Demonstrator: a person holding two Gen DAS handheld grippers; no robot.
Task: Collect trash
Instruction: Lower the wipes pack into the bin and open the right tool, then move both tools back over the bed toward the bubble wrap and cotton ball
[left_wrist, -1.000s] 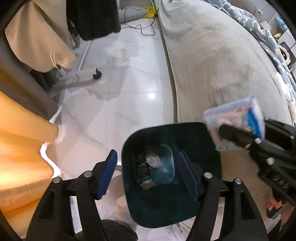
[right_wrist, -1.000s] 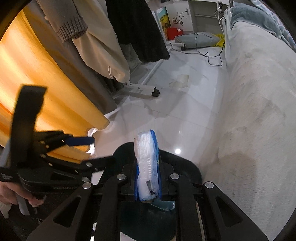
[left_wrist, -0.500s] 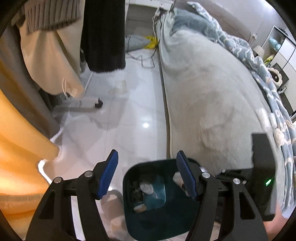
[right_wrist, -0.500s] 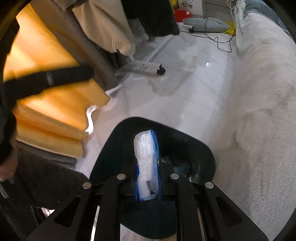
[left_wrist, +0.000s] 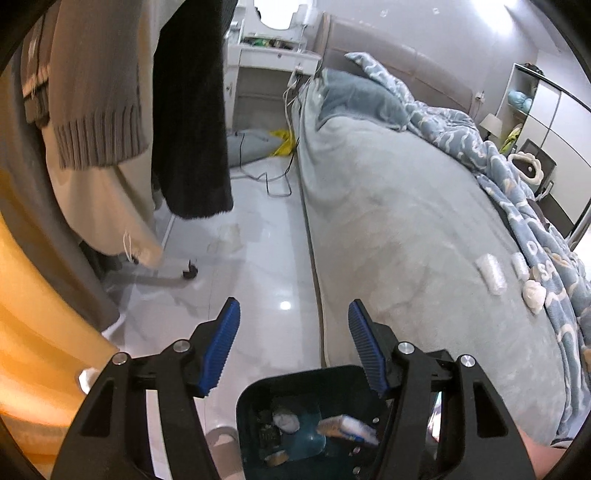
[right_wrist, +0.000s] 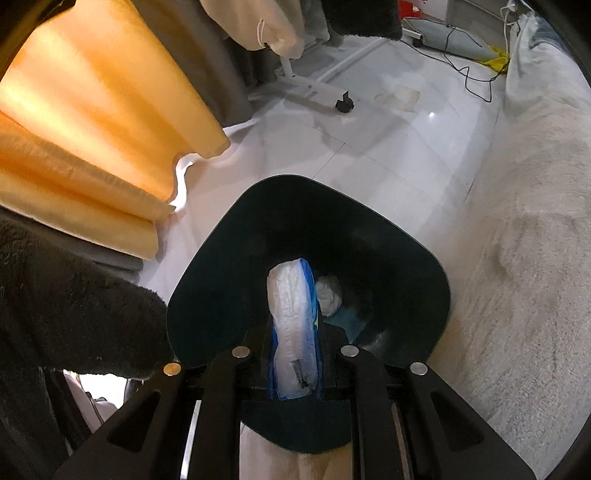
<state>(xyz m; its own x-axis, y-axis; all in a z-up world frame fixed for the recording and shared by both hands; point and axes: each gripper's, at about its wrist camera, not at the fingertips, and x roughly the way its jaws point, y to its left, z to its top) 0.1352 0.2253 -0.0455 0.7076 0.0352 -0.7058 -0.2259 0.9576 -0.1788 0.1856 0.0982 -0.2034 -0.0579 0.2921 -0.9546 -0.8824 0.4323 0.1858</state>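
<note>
My right gripper (right_wrist: 295, 325) is shut on a white and blue tissue packet (right_wrist: 293, 317) and holds it just above the open mouth of the dark teal trash bin (right_wrist: 439, 284). Crumpled white trash (right_wrist: 328, 293) lies inside the bin. In the left wrist view the bin (left_wrist: 251, 402) is at the bottom, with the packet (left_wrist: 347, 424) and some trash (left_wrist: 286, 421) seen in it. My left gripper (left_wrist: 293, 350) is open and empty above the bin's far rim. Two white wrapped pieces (left_wrist: 491, 273) and a white wad (left_wrist: 533, 291) lie on the bed.
A grey-covered bed (left_wrist: 406, 221) fills the right side. Hanging clothes (left_wrist: 192, 110) and orange curtains (right_wrist: 92, 129) stand on the left. A rack foot with a caster (right_wrist: 343, 105) and cables (right_wrist: 476, 81) lie on the white tile floor (left_wrist: 258, 277).
My right gripper has moved forward and down over the bin with the packet. My left gripper has tilted up and back, so the bin has dropped to the bottom of its view.
</note>
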